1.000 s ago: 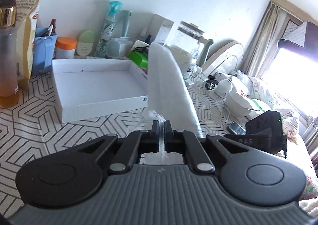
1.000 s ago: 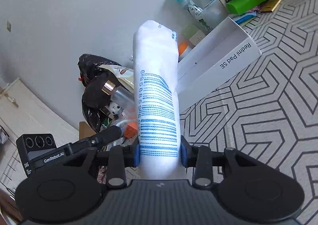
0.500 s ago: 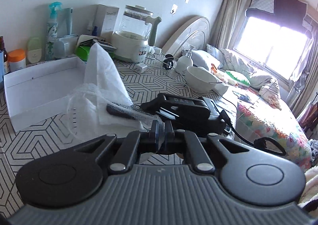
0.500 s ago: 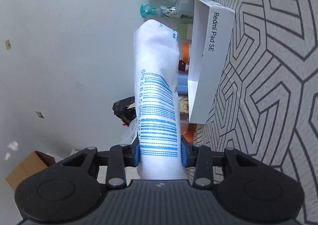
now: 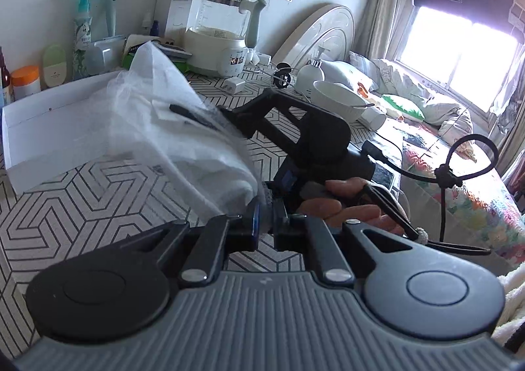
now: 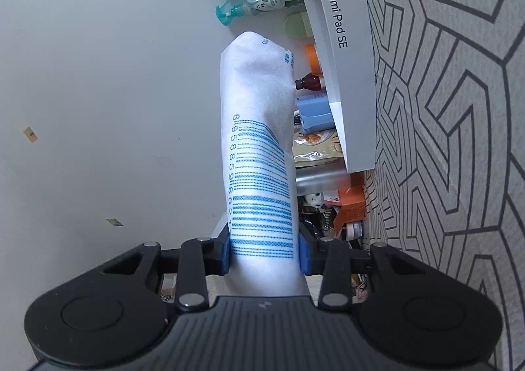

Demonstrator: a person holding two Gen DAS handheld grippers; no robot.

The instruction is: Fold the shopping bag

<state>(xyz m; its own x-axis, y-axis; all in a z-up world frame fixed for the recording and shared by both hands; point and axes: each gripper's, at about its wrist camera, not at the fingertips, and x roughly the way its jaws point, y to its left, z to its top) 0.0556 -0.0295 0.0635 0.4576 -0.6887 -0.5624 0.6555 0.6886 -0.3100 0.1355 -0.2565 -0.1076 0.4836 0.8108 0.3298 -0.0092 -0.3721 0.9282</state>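
Observation:
The shopping bag (image 5: 170, 128) is thin white plastic, bunched and held in the air above the patterned table. My left gripper (image 5: 265, 223) is shut on its lower end. In the left wrist view the right gripper (image 5: 295, 128) and the hand holding it sit just beyond, pinching the bag's other end. In the right wrist view the bag (image 6: 259, 148) is a folded white strip with a blue barcode, standing straight out from my right gripper (image 6: 264, 251), which is shut on it.
A white Redmi Pad SE box lid (image 5: 55, 118) lies open on the table (image 5: 82, 207); it also shows in the right wrist view (image 6: 344, 69). Bottles and a spray (image 5: 82, 30) line the wall. A glass kettle (image 5: 223, 33), a white bowl (image 5: 338, 102) and a bed (image 5: 459, 174) are to the right.
The left gripper has swung right and closer to the right gripper, so the bag's two ends have come together and the bag has bunched up. The right gripper has rolled further while keeping its hold.

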